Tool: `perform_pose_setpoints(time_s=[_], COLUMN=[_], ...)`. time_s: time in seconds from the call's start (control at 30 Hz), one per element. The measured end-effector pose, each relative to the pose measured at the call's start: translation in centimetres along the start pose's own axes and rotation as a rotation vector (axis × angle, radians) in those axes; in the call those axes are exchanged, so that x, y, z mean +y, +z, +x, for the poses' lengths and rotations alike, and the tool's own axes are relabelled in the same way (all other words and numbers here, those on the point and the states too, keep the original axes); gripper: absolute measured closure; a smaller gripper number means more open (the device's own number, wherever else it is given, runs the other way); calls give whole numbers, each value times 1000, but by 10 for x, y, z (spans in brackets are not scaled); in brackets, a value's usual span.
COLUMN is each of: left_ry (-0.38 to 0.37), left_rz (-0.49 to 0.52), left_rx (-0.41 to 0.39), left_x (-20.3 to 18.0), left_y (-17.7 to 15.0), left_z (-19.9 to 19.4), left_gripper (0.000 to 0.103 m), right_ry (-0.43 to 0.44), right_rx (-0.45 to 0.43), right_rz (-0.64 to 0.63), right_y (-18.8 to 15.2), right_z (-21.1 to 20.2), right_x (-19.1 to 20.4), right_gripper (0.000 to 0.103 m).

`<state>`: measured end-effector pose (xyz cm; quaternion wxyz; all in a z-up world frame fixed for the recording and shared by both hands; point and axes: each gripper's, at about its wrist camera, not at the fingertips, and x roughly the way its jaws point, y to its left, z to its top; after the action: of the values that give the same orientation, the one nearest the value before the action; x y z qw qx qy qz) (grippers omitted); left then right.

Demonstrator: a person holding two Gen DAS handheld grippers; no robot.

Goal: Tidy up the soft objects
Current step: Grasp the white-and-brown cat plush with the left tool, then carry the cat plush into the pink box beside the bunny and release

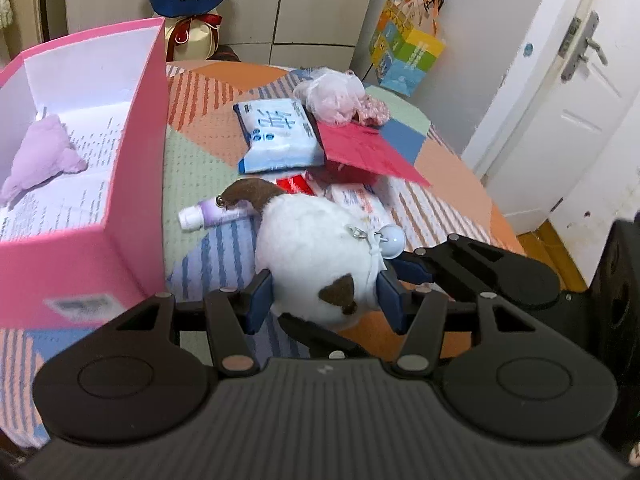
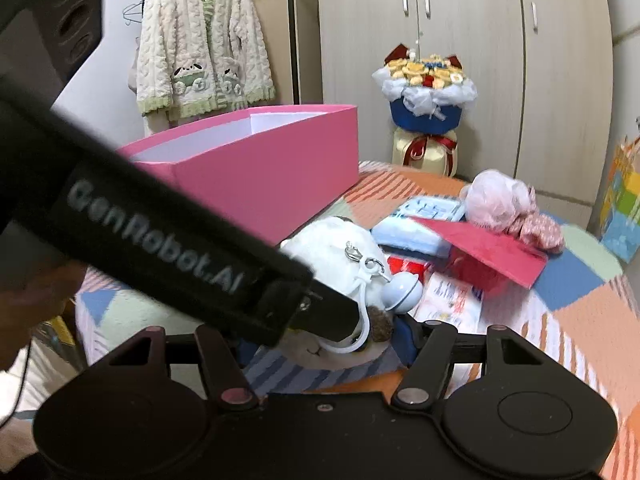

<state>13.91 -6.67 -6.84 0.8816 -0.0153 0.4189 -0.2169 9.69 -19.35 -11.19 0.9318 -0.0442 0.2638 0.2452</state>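
A white plush toy (image 1: 316, 248) with brown patches lies on the patchwork bedspread (image 1: 200, 152). A pale blue charm (image 1: 391, 241) is clipped to it. My left gripper (image 1: 325, 300) is shut on the plush, its blue pads pressed into both sides. One finger (image 1: 412, 269) of the right gripper reaches the toy from the right. In the right wrist view the plush (image 2: 336, 240) sits between the fingers of my right gripper (image 2: 324, 340), a blue pad against it. The left gripper's black housing (image 2: 160, 232) hides the other pad. A purple plush (image 1: 44, 152) lies inside the open pink box (image 1: 132, 160).
Behind the toy lie a purple-white tube (image 1: 212, 214), a blue wipes pack (image 1: 280, 136), a red paper (image 1: 368, 152), a pink mesh bundle (image 1: 332, 96) and patterned cloth (image 1: 374, 110). A bouquet (image 2: 428, 92), wardrobe, hanging cardigan (image 2: 200, 40) and door (image 1: 560, 100) surround the bed.
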Motion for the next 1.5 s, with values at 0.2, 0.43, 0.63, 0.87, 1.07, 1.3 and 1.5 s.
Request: perform_pose_setpoints(time_s=[0.2, 0.43, 0.63, 0.87, 1.07, 1.3, 1.5], left_ry=[-10, -50, -91, -145, -122, -109, -88], left_rz=[-18, -44, -95, -177, -161, -156, -152], left_rx=[11, 36, 70, 88, 56, -12, -89], left_x=[1, 12, 29, 55, 69, 96, 126], left_y=[-16, -32, -38, -34, -21, 12, 48], left_z=[-21, -49, -75, -112, -146, -176, -170], left_gripper=[48, 48, 50, 50, 50, 50, 50], right_ry=[5, 15, 21, 62, 110, 127, 135], right_rx=[23, 67, 118, 163, 160, 107, 57], right_rz=[-7, 2, -37, -136, -186, -233, -210], right_y=[-2, -2, 12, 38, 69, 111, 149], right_z=[-13, -27, -41, -54, -58, -52, -22], right_x=[21, 45, 73, 103, 119, 133, 130], right_gripper=[34, 34, 34, 34, 34, 33, 33])
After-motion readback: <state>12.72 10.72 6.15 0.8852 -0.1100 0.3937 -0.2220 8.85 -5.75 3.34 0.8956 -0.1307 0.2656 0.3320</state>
